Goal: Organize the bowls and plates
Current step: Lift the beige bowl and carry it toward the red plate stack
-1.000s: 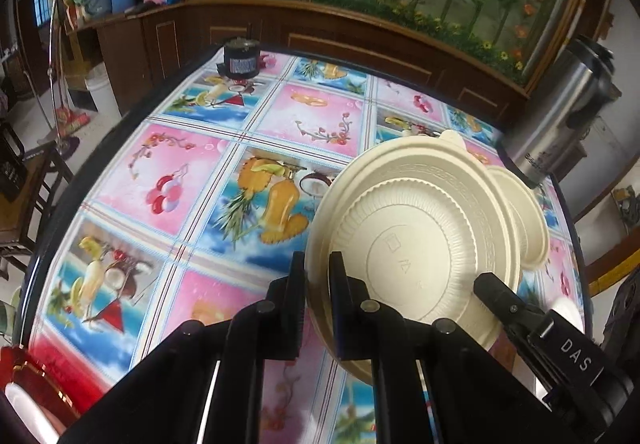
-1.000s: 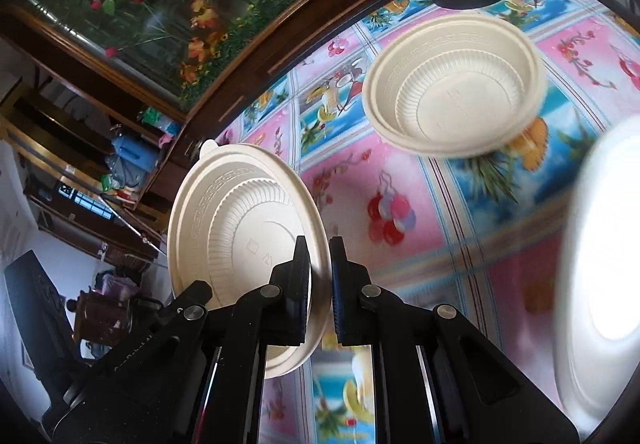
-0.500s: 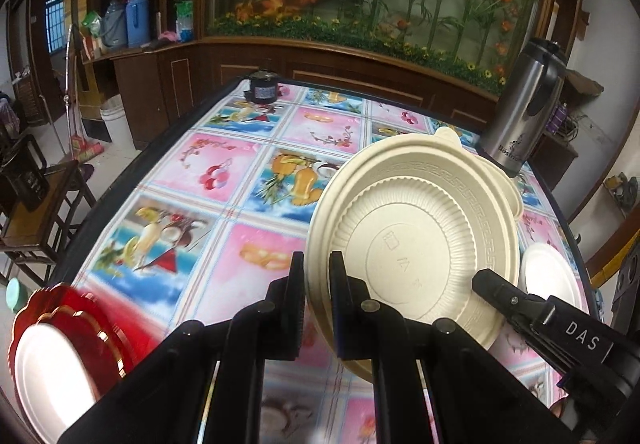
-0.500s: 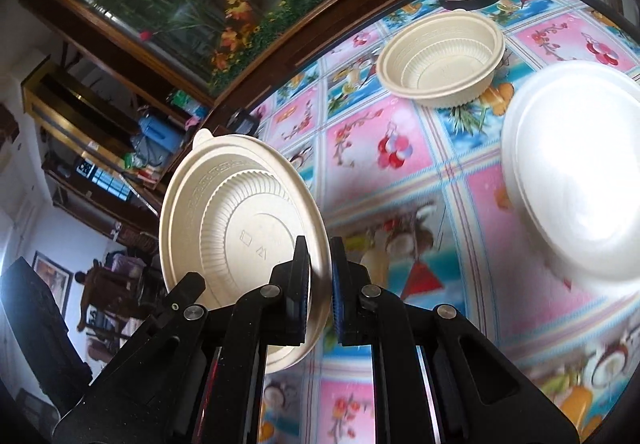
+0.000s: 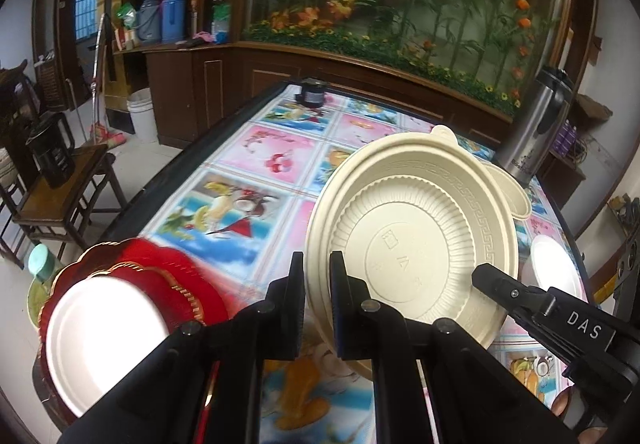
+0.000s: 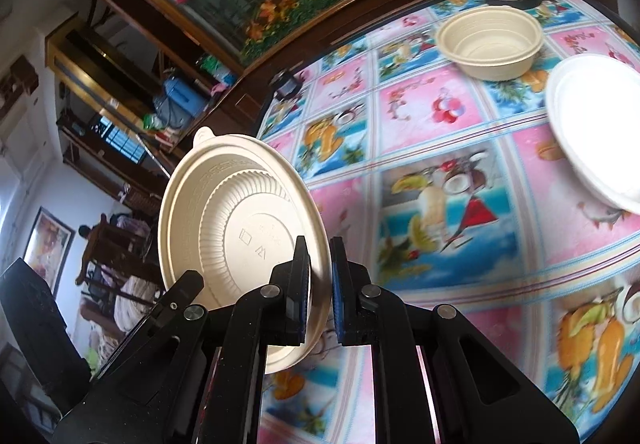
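Note:
Both grippers hold one cream plastic bowl lid (image 5: pixel 416 244) by its rim, above the table. My left gripper (image 5: pixel 318 264) is shut on its left edge; my right gripper (image 6: pixel 320 252) is shut on the opposite edge, and the lid also shows in the right wrist view (image 6: pixel 240 215). A cream bowl (image 6: pixel 490 41) stands far back near the steel flask. A white plate (image 6: pixel 600 123) lies at the right. A white plate (image 5: pixel 104 340) sits on a red plate (image 5: pixel 180 280) at the table's near left corner.
A steel thermos flask (image 5: pixel 536 131) stands at the far right edge. A small black jar (image 5: pixel 314 91) stands at the far end. The table carries a bright fruit-print cloth (image 5: pixel 240 203). A wooden chair with a black pot (image 5: pixel 52 159) stands left of the table.
Both grippers with the lid have pulled back toward the near end and risen; the red and white plates at the near left have come further into view, and the cream bowl looks farther away.

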### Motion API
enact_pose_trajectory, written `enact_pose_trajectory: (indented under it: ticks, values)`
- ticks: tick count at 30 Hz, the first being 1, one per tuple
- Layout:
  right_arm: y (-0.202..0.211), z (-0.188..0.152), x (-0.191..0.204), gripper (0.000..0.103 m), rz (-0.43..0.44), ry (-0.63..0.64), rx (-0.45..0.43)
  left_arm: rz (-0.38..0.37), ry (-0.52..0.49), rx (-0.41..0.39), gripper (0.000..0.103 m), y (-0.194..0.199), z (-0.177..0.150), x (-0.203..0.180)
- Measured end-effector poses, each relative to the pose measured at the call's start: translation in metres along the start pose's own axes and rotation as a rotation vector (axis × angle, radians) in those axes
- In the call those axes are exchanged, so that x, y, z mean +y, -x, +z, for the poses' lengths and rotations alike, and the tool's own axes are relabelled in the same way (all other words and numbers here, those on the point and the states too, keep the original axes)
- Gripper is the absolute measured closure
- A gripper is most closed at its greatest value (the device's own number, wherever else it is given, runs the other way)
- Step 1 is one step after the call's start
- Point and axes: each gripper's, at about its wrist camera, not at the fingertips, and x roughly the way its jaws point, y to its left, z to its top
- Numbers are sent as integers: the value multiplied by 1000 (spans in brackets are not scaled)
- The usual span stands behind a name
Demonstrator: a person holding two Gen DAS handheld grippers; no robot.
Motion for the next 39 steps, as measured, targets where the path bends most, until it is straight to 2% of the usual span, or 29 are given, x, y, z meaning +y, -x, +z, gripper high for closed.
enact_pose_trajectory:
  ticks: [15,21,39]
  values:
    - [-21,-45,72,94,33,129,71,63,84,-40,93,33,-12,73]
    - [-26,-61,93,94,52,171,91,85,103,-61,94,45,-18,91]
    - [-27,-88,109,94,105,209,135,125,131,-67,93,59,-40,114]
